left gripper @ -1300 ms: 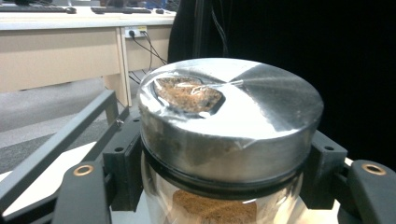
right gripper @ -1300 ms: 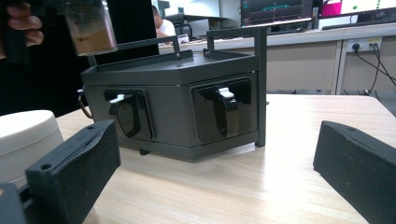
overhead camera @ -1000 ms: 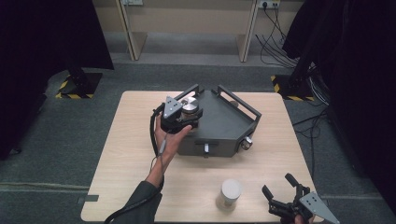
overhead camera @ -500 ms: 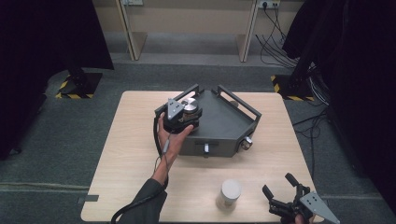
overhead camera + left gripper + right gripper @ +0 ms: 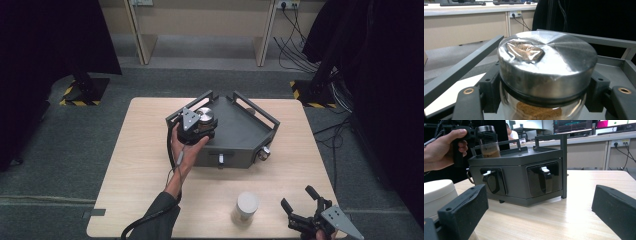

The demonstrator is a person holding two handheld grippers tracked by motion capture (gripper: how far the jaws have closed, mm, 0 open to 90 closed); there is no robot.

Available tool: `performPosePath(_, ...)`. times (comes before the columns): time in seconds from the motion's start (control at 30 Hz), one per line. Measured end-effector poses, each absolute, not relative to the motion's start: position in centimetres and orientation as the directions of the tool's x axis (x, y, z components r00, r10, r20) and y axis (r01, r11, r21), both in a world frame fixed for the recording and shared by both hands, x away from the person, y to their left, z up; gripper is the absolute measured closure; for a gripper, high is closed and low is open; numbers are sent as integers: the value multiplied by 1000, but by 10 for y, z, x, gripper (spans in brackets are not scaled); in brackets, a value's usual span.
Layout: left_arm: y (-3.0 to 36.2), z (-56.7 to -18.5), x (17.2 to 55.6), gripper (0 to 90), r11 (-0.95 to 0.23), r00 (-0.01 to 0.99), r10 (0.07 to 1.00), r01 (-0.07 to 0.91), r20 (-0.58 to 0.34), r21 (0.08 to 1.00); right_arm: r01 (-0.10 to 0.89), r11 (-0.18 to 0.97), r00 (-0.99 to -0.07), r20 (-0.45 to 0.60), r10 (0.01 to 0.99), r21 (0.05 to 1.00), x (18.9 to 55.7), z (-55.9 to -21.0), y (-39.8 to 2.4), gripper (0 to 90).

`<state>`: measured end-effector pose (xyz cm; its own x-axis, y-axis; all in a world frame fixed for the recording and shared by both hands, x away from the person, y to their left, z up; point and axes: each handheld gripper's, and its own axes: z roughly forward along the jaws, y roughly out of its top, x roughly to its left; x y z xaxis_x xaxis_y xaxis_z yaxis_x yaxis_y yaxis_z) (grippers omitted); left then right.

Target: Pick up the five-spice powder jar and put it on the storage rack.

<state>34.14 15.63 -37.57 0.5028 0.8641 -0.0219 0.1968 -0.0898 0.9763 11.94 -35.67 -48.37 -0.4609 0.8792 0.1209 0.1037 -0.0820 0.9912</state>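
High view, left to right. One left claw [image 5: 200, 126], centre-left of frame, borne by one hand [image 5: 186, 150] rising from the bottom edge; its jaws are clamped on one jar [image 5: 205, 117]. One dark grey tray box [image 5: 245, 135], centre of frame, on the surface [image 5: 145, 165]; two rail handles on its top, two latches on its front faces. One white cylinder [image 5: 246, 206], lower centre, standing apart from the box. One right claw [image 5: 300, 207], lower right corner, jaws spread wide, nothing between them.

Left gripper view. Jar [image 5: 546, 75]: one; clear glass body, brown powder inside, black seal ring, brushed metal lid with a bright glare patch. It sits gripped just below the lid, over the box's left corner.

Right gripper view. Jar [image 5: 488, 142], upper left of frame, upright, held at the box's top edge; box front [image 5: 524, 177] at centre; two black jaws at the lower corners, well apart.
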Motion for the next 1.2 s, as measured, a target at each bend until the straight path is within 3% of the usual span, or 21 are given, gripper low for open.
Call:
performPosePath(0.07, 156, -377, 340, 270, -83, 501, 865, 179, -18, 980, 109, -79, -465, 121, 877, 991, 120, -483, -357, 9)
performPosePath(0.2, 157, -377, 339, 84, -69, 509, 860, 174, -30, 982, 108, -77, -466, 119, 876, 991, 120, -483, -357, 9)
performPosePath(0.33, 158, -379, 338, 6, -52, 499, 866, 176, -43, 983, 107, -78, -466, 119, 877, 991, 120, -483, -357, 9)
performPosePath(1.2, 175, -390, 326, 0, 6, 544, 835, 137, -80, 991, 103, -74, -464, 114, 879, 992, 119, -483, -356, 7)
